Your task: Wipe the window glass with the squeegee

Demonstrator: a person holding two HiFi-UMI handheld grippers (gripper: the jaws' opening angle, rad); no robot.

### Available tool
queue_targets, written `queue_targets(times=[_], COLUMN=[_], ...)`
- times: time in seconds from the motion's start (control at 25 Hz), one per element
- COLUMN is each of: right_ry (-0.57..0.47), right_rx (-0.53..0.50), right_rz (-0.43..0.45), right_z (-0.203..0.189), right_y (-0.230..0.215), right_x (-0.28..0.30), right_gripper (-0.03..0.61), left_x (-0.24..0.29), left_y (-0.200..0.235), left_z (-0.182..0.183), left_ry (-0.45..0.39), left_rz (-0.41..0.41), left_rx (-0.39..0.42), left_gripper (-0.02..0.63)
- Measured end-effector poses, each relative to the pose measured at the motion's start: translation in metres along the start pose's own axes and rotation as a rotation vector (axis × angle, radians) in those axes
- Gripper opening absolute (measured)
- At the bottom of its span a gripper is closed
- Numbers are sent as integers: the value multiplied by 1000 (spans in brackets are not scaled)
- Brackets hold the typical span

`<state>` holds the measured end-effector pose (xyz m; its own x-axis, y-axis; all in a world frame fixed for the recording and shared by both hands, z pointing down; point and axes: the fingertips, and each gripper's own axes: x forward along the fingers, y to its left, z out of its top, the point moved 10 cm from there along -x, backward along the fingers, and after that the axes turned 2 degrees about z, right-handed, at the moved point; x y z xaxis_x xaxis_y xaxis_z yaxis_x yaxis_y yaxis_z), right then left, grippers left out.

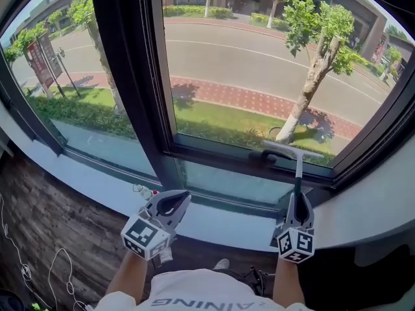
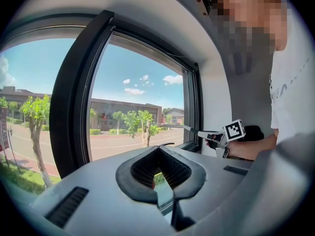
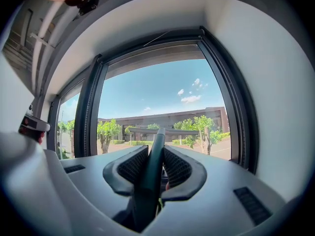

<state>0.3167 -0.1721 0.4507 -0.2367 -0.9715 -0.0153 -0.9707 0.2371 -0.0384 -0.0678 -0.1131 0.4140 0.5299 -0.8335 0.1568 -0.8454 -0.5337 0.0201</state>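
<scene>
Window sill [image 1: 91,177]: pale, running from the left edge across the lower middle of the frame to the right edge. One small white-and-red item [image 1: 145,190] lies on it, left of centre; identity unclear. Wooden floor [image 1: 45,219], lower left: dark boards, white cables [image 1: 26,271] lying loose.

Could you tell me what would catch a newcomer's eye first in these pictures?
The big window glass fills the upper view, with a sunlit road and trees beyond. Low at right, the right tool grips the squeegee by its handle, blade near the pane's bottom edge. The left tool hangs shut and empty over the sill at left.
</scene>
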Motion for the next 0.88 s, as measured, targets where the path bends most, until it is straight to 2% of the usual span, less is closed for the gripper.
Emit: queue_targets(times=[0.28, 0.44, 0.56, 0.72, 0.88], right_ry=[-116, -237, -350, -505, -540], right_rx=[-15, -29, -57, -129, -201], right_rz=[-79, -123, -134, -118, -128], right_z=[20, 54, 93, 165, 245], right_y=[91, 156, 191, 217, 236], right_x=[21, 35, 56, 96, 131], right_gripper=[100, 100, 100, 100, 100], left_x=[-34, -60, -76, -86, -91], left_y=[92, 157, 188, 196, 187], left_z=[-28, -27, -26, -30, -25], left_ry=[6, -1, 1, -34, -28], left_rz=[-45, -96, -117, -164, -219], left_rx=[56, 90, 105, 99, 79], left_gripper=[17, 17, 17, 17, 17])
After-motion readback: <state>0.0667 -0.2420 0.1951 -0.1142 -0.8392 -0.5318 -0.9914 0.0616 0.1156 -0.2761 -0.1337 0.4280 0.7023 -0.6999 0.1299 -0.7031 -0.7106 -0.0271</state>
